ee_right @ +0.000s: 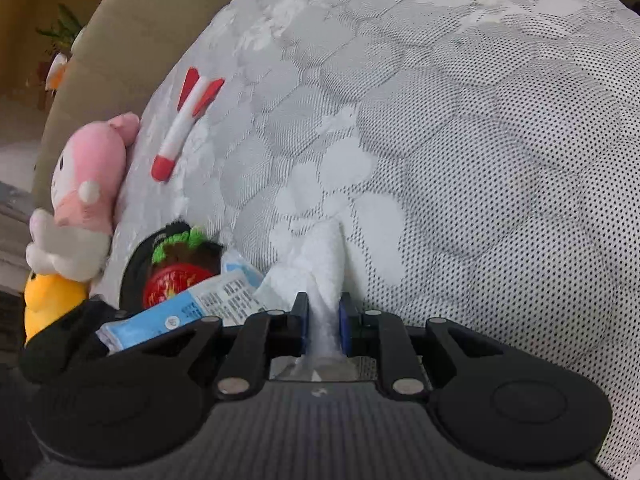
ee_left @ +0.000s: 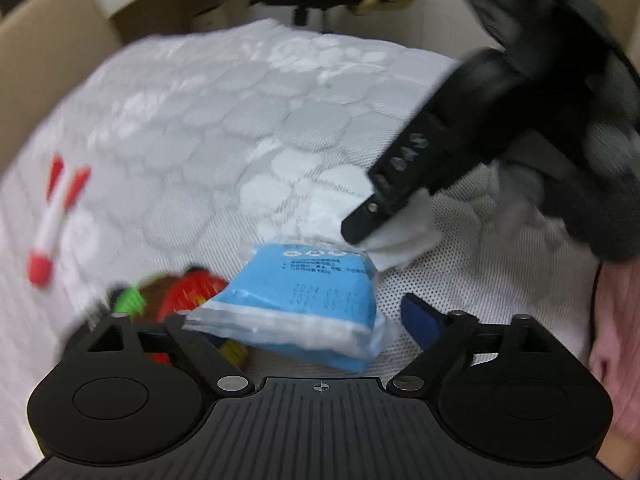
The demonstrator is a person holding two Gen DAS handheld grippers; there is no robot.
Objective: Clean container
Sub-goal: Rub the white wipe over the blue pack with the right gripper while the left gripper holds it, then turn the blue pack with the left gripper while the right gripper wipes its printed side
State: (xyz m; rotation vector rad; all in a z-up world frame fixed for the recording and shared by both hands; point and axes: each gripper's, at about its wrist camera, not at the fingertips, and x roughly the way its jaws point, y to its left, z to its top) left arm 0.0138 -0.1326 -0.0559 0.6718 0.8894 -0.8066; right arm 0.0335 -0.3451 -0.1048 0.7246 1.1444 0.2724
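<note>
A blue pack of wet wipes point(ee_left: 308, 300) lies on the patterned white bed cover point(ee_left: 224, 120), between the wide-apart jaws of my left gripper point(ee_left: 304, 320). Its right blue pad point(ee_left: 420, 320) stands clear of the pack; the left finger is hidden behind it. My right gripper point(ee_right: 323, 320) is shut on a white wipe point(ee_right: 326, 256) that sticks out forward. In the left wrist view, this gripper point(ee_left: 360, 224) comes in from the upper right with the wipe point(ee_left: 404, 240) just past the pack. A red and green toy point(ee_right: 176, 276) sits in a dark round container point(ee_right: 130, 276) beside the pack point(ee_right: 168, 316).
A red and white toy rocket point(ee_right: 184, 128) lies on the cover at the left. A pink plush point(ee_right: 88, 184) and a yellow plush point(ee_right: 48, 296) rest at the bed's left edge against a beige wall point(ee_right: 120, 40). Pink cloth point(ee_left: 616, 340) lies at the right.
</note>
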